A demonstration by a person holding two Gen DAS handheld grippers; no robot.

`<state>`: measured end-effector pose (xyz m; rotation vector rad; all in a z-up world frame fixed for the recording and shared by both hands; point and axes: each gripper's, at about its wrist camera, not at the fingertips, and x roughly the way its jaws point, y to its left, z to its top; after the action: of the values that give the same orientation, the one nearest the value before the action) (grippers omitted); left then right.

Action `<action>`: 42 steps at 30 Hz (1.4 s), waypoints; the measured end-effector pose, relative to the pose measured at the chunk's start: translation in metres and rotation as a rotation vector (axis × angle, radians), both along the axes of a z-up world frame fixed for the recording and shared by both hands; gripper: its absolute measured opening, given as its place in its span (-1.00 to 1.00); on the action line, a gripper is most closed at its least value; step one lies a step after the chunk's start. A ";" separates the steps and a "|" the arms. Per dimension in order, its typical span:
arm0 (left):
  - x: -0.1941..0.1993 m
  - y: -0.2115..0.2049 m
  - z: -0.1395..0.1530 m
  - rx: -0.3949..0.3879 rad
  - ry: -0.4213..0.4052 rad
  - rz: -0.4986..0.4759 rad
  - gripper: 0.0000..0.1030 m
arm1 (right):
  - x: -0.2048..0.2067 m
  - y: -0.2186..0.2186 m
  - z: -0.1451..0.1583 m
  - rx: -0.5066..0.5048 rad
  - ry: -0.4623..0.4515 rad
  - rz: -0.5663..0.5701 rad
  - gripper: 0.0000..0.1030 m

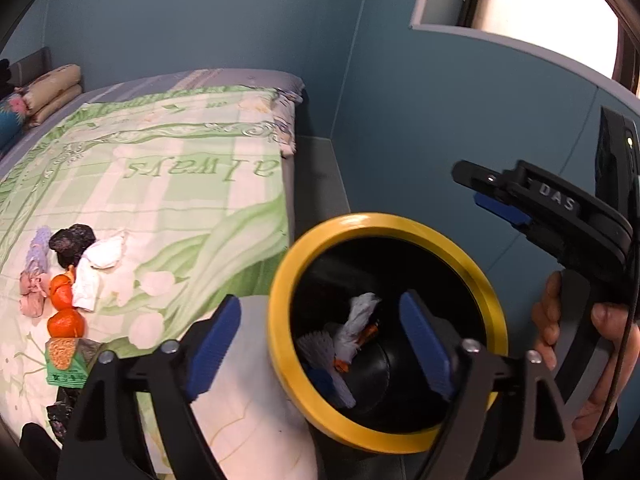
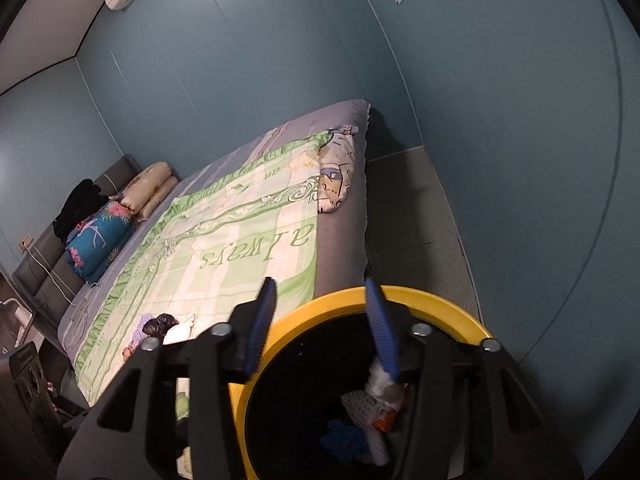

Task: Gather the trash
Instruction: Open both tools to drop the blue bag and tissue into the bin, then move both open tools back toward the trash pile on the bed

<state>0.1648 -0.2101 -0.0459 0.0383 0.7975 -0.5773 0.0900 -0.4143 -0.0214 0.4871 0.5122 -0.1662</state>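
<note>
While the yellow-rimmed bin (image 1: 386,332) is being kept at the bed's near edge for short drops, left gripper (image 1: 320,344) and right gripper (image 2: 320,328) are being held apart, empty, over it. Remaining trash (image 1: 68,280) is lying clustered along the bedspread's (image 1: 180,200) near-left edge.

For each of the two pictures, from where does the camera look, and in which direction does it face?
Left wrist: sits on the left gripper, faces down into the yellow-rimmed bin and across the bed; shows its open blue pads, the right gripper and a hand.
Right wrist: sits on the right gripper, looks over the bin along the bed to the pillows; shows its own fingers only.
Shared: bin, bed.
</note>
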 end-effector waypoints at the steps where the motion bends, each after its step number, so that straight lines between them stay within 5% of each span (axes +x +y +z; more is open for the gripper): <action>1: 0.001 0.005 0.002 -0.002 -0.004 0.014 0.64 | -0.001 0.000 0.001 -0.001 -0.008 0.004 0.07; 8: 0.006 0.053 0.013 -0.022 -0.030 0.125 0.73 | -0.002 0.015 0.013 -0.024 -0.057 0.075 0.48; 17: 0.005 0.109 0.024 -0.022 -0.068 0.230 0.78 | 0.000 0.051 0.034 -0.072 -0.066 0.162 0.67; 42: -0.008 0.228 0.001 0.044 -0.043 0.409 0.79 | 0.048 0.162 0.051 -0.116 -0.029 0.426 0.69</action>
<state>0.1568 0.0176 -0.0452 -0.0710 0.7496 -0.1712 0.1384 -0.2522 0.0299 0.2578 0.5632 0.2187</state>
